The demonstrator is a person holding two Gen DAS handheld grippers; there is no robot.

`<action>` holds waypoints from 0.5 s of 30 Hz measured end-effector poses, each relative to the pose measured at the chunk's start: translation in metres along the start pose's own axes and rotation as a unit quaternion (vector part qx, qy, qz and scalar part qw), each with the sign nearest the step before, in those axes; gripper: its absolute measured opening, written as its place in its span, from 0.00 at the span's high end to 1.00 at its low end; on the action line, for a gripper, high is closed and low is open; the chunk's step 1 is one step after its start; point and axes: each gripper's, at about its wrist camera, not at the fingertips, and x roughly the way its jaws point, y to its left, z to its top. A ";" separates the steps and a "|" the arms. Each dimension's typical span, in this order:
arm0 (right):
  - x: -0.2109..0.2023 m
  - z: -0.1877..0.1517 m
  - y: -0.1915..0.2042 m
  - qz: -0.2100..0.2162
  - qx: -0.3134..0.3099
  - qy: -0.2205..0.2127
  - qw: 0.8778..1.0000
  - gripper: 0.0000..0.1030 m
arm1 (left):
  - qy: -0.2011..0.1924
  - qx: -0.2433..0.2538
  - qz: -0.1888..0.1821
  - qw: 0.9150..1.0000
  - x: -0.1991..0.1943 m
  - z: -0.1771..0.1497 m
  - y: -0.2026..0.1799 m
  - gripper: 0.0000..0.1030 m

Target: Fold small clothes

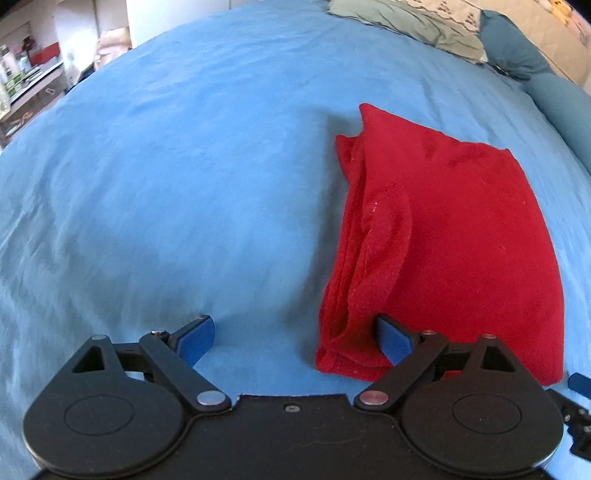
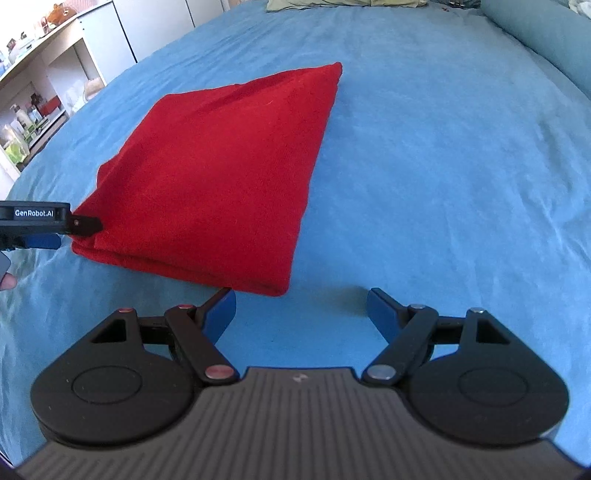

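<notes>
A red garment (image 1: 454,236) lies folded into a rough rectangle on the blue bedsheet (image 1: 184,166); it also shows in the right wrist view (image 2: 218,173). My left gripper (image 1: 295,334) is open at the garment's near left corner, its right finger on the cloth's layered edge, its left finger on bare sheet. It shows from the side in the right wrist view (image 2: 74,229). My right gripper (image 2: 301,310) is open and empty, just in front of the garment's near right corner, over the sheet.
Green and teal pillows (image 1: 424,26) lie at the head of the bed, with a teal bolster (image 2: 546,33) along the right edge. White shelves with bottles (image 2: 26,122) stand beyond the bed's left side.
</notes>
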 end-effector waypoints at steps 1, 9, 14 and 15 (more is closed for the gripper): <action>-0.001 0.000 0.000 0.001 0.002 -0.003 1.000 0.09 | -0.002 -0.003 -0.002 1.000 -0.003 0.000 0.000 0.08; -0.002 0.006 -0.005 -0.044 0.018 -0.018 0.999 0.10 | -0.017 -0.012 0.004 1.000 -0.012 0.003 0.001 0.08; 0.004 0.003 -0.030 -0.122 0.080 -0.006 0.989 0.12 | 0.007 -0.015 0.018 1.000 -0.003 -0.008 0.009 0.08; 0.004 0.002 -0.036 -0.125 0.091 -0.005 0.988 0.12 | 0.014 -0.014 0.017 1.000 0.000 -0.013 0.010 0.08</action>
